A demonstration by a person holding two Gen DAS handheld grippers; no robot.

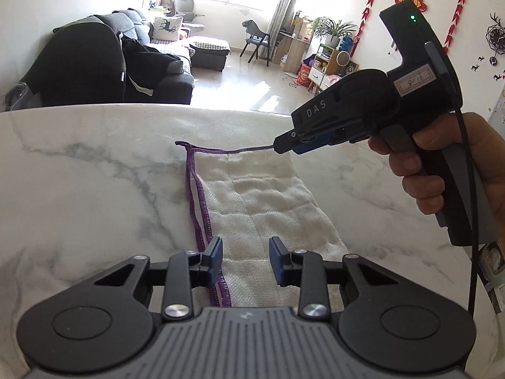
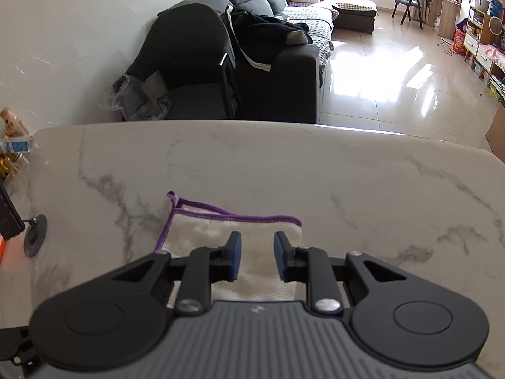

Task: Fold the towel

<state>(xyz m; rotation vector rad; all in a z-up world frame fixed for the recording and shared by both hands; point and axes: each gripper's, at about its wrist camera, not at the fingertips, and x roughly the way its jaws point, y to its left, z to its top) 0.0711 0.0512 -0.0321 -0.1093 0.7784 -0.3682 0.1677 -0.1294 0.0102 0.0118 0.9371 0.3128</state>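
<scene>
A white towel with purple stitched edging lies flat on the marble table, folded into a long strip that runs away from me. My left gripper hovers open over the strip's near end, its left pad above the purple edge and nothing between the pads. A hand holds my right gripper with its tips at the towel's far right corner, which it hides. In the right wrist view the right gripper stands open just above the towel, and the cloth shows through the gap.
The table's far edge drops to a tiled floor with a dark sofa behind. At the table's left end stand small bottles and a black stand with a round base. Bare marble lies on both sides of the towel.
</scene>
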